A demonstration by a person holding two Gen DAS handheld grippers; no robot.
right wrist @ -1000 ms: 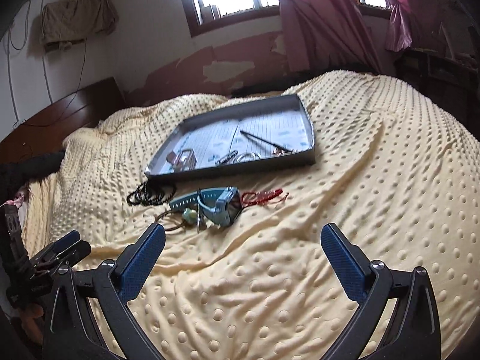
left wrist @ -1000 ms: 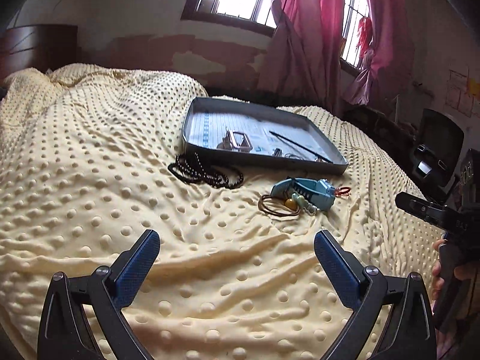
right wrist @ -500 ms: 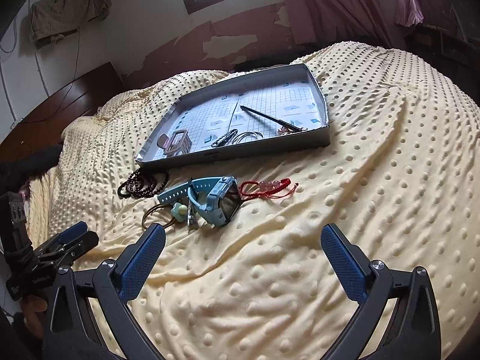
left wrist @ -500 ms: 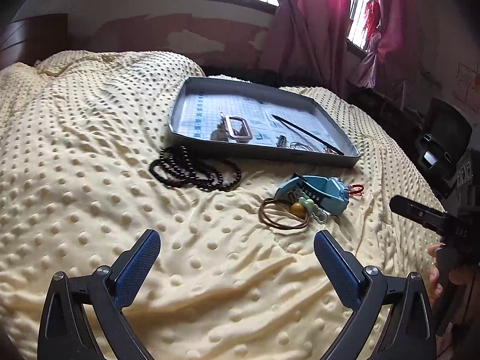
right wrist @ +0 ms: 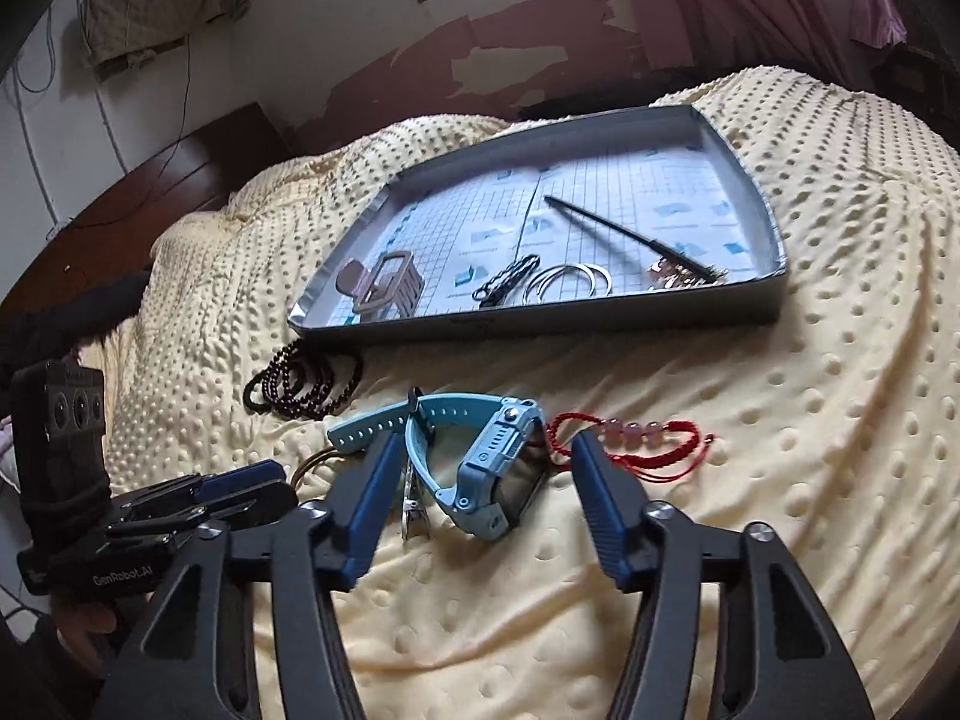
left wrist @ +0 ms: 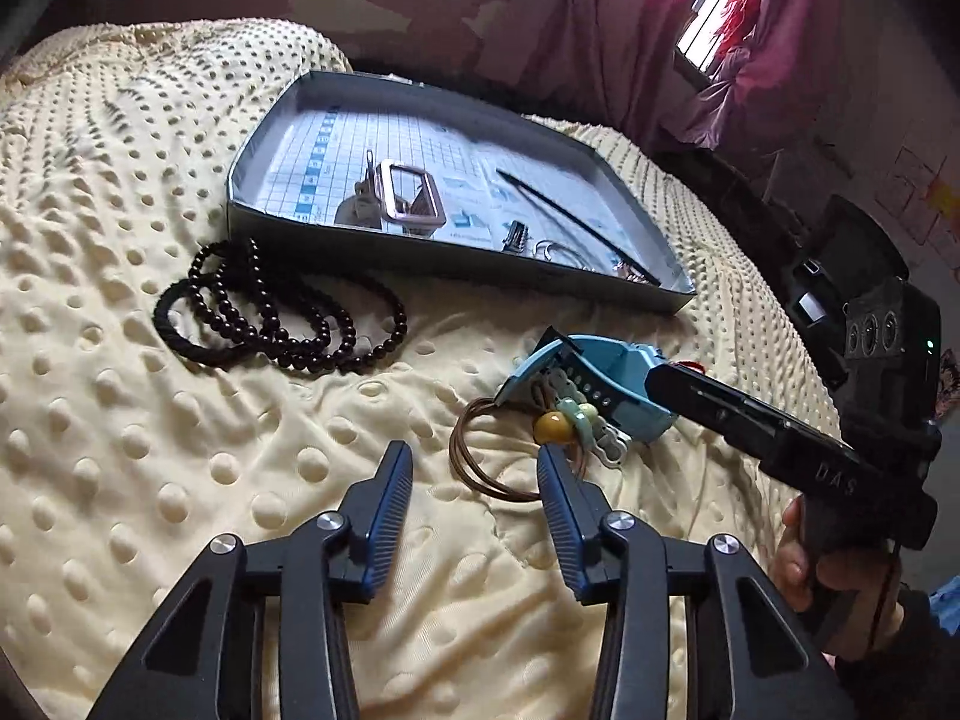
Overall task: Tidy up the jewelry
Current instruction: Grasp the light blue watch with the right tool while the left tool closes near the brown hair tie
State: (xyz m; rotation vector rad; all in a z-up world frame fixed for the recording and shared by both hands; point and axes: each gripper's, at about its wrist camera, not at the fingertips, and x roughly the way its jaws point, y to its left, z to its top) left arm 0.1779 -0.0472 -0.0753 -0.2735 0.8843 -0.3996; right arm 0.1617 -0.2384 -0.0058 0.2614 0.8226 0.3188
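one grey tray [right wrist: 624, 317] on the bed [right wrist: 780, 480], inside it a hair clip [right wrist: 384, 285], rings [right wrist: 567, 282], thin stick [right wrist: 624, 234], both claws, left claw [left wrist: 474, 468], right claw [right wrist: 480, 450], part open, empty, blue watch [right wrist: 480, 456] near right claw

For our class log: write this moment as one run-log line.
left gripper: open, at brown cord loop | right gripper: open, straddling blue watch | tray: partly filled

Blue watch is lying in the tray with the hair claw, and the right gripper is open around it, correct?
Not quite. The blue watch lies on the blanket in front of the tray, as the right wrist view shows. The hair claw is in the tray, and the right gripper is open around the watch.
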